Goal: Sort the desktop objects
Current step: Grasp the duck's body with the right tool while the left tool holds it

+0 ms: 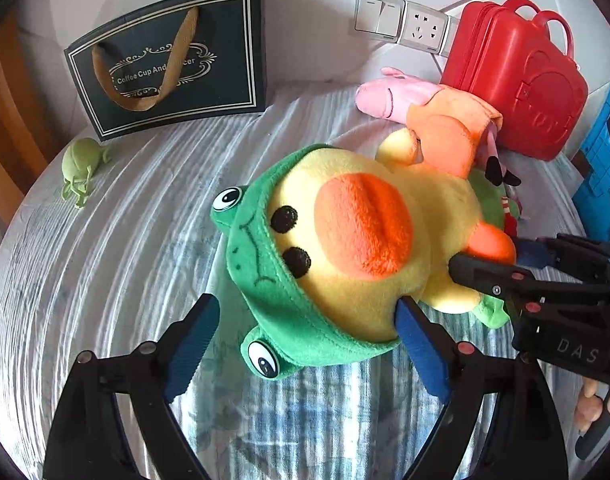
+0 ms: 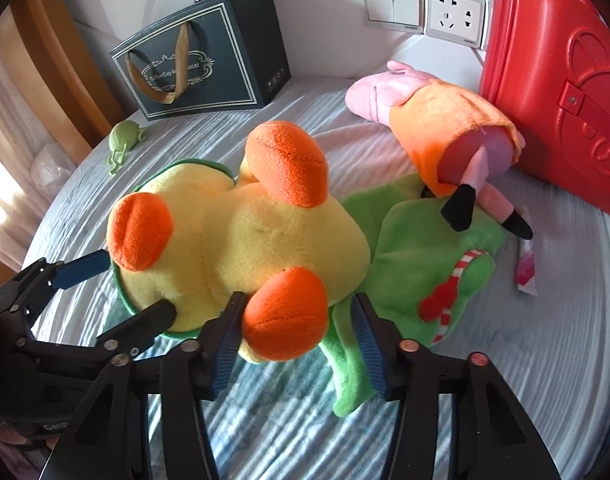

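- The step in hand looks like the grab: a yellow duck toy (image 1: 365,248) with a green frog hood is being taken hold of so it can be sorted.
- The duck toy lies on its back on a bed (image 1: 125,248) with a striped sheet, in the middle of the other things.
- The left gripper (image 1: 305,344) is held wide apart around the duck's head. One blue pad touches the hood's edge, the other pad stands clear, so the head is not squeezed.
- The right gripper (image 2: 297,344) is set around one orange foot (image 2: 285,316) of the duck. Its fingers are close on both sides of the foot, and the left one touches it. A firm pinch is not clearly shown.
- A green plush (image 2: 417,264) lies partly under the duck, and a pink pig toy (image 2: 433,128) lies on top of that.
- A red case (image 2: 553,92) stands by the wall, a dark gift bag (image 1: 169,64) stands at the back, and a small green bug toy (image 1: 79,168) lies near it.
- Next, the foot probably needs to be pinched tight and the head closed on, so the duck can be lifted free.
- Care is needed so the green plush is not dragged along.
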`<state>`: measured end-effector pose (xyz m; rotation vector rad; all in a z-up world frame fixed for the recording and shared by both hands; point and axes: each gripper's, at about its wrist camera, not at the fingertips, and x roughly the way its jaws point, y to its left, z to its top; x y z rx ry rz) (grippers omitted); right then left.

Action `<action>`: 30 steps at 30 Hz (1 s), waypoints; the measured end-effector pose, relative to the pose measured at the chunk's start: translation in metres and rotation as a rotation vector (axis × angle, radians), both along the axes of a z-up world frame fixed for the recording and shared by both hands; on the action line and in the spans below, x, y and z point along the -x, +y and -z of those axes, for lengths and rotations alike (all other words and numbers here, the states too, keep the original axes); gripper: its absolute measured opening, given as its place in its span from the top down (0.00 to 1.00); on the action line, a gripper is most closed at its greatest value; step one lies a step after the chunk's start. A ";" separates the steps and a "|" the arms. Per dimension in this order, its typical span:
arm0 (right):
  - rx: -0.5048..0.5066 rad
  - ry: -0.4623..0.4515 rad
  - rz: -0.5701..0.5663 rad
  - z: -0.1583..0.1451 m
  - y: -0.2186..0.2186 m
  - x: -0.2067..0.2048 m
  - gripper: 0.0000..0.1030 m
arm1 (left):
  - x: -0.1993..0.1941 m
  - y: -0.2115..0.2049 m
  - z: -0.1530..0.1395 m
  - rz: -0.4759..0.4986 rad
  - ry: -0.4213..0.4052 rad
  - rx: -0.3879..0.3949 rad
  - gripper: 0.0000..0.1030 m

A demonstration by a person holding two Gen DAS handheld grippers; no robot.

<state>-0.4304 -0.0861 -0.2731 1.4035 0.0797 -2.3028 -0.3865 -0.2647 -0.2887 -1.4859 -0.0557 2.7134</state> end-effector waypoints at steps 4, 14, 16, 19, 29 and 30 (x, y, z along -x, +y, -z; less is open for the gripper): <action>-0.013 -0.003 -0.003 0.000 -0.002 -0.002 0.68 | 0.002 0.004 0.004 0.025 -0.034 -0.041 0.24; -0.016 0.067 -0.018 -0.020 -0.003 -0.029 0.72 | -0.021 0.018 -0.015 0.018 0.040 -0.021 0.58; -0.009 0.086 -0.019 -0.029 -0.002 -0.036 0.72 | -0.029 0.020 -0.024 0.021 0.069 -0.013 0.60; -0.006 0.143 -0.027 -0.049 0.000 -0.053 0.72 | -0.043 0.022 -0.043 0.022 0.115 -0.015 0.62; 0.001 0.207 -0.006 -0.105 0.007 -0.099 0.73 | -0.084 0.025 -0.098 0.019 0.172 -0.053 1.00; 0.001 0.187 0.012 -0.101 0.015 -0.102 0.73 | -0.088 0.024 -0.095 0.025 0.143 -0.066 0.99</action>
